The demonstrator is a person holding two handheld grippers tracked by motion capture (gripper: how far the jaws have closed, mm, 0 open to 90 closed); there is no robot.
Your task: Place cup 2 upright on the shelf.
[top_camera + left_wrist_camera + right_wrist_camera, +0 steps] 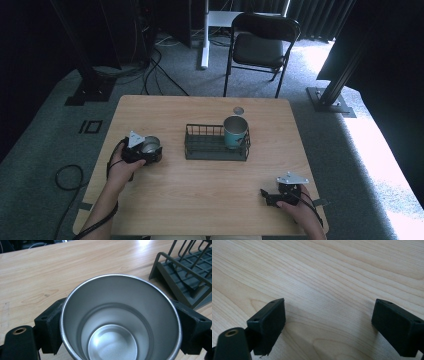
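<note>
A steel cup (pixel 150 145) stands upright at the left of the wooden table (pixel 200 200), and my left gripper (pixel 145 150) is shut on it. In the left gripper view the steel cup (pixel 120 320) sits between both jaws, its empty inside facing the camera. A dark wire rack (pixel 216 144) lies at the table's middle with a teal cup (pixel 235 131) standing in its right end. The wire rack (pixel 185 272) shows at the upper right in the left gripper view. My right gripper (pixel 270 196) rests near the front right edge, open, with bare wood between its jaws (pixel 329 325).
A small round lid (pixel 238 110) lies behind the rack. A black folding chair (pixel 260 45) stands beyond the table's far edge. Cables trail on the carpet at left.
</note>
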